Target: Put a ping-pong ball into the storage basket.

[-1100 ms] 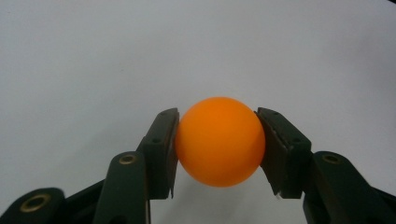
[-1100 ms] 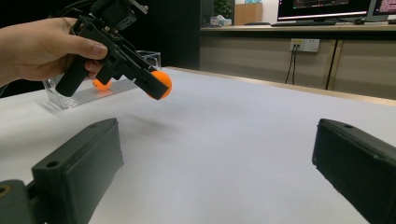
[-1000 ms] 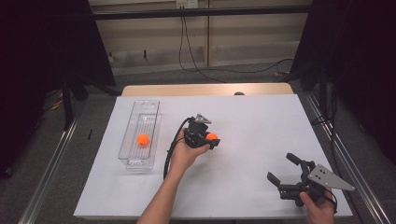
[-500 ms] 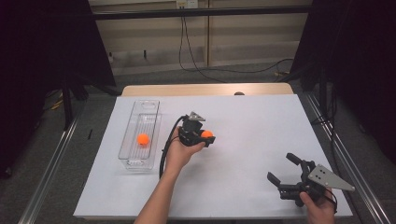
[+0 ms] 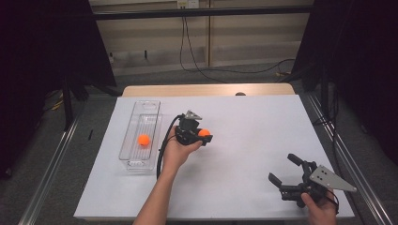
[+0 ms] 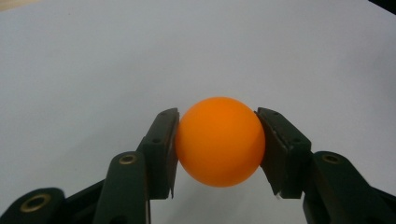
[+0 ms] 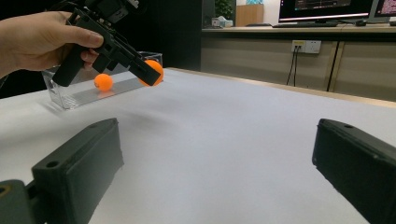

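An orange ball sits clamped between the two black jaws of my left gripper, held in the air above the white table; the same ball appears far off in the right gripper view. A second orange ball lies inside the clear plastic box at the table's left. My right gripper rests low near the front right corner with its jaws wide apart and nothing between them.
A hand carries the left gripper just right of the clear box. A wooden strip borders the table's far edge. Metal rails run along both sides. A desk with monitors stands in the background.
The left gripper with the orange ball has drifted slightly left toward the clear box. The right gripper has stayed put.
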Demonstrator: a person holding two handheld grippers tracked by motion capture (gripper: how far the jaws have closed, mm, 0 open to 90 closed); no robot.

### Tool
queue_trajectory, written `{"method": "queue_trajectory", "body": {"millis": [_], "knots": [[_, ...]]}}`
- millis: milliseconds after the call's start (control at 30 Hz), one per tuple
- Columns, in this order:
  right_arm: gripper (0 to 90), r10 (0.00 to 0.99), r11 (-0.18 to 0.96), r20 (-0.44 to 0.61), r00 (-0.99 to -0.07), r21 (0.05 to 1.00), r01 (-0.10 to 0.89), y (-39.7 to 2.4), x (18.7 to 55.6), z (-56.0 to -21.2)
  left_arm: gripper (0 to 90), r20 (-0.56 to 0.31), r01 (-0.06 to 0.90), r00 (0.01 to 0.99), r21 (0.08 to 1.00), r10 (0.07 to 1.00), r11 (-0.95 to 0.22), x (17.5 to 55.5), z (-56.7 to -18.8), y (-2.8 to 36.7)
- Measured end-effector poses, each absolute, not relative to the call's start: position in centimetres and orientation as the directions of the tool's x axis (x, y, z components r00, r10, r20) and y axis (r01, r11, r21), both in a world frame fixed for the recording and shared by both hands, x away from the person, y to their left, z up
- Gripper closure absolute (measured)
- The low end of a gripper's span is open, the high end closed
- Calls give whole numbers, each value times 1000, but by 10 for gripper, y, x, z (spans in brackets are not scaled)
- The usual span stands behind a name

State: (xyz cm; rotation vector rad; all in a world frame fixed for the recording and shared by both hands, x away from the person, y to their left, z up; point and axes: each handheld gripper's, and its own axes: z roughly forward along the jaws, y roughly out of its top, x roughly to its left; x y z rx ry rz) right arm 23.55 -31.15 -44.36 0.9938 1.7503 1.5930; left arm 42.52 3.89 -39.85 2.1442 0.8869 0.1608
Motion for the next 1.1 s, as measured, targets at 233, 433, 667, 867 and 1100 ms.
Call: {"method": "queue_trajectory", "body": {"millis": [233, 433, 667, 867, 1100], "knots": [[12, 823, 16, 71, -564, 989, 148, -311, 235, -444, 510, -168, 542, 743, 720, 648, -434, 425, -396, 42], [12, 823, 15, 72, -564, 989, 148, -312, 235, -443, 510, -168, 543, 739, 723, 653, -428, 426, -394, 46], [12, 823, 13, 73, -563, 989, 148, -312, 235, -443, 510, -168, 538, 738, 732, 653, -419, 425, -391, 50], [12, 822, 16, 72, -564, 989, 149, -312, 235, -444, 510, -168, 539, 737, 731, 655, -419, 426, -390, 52], [12, 823, 16, 72, -563, 989, 150, -312, 236, -444, 510, -167, 537, 734, 736, 658, -413, 427, -387, 56]]}}
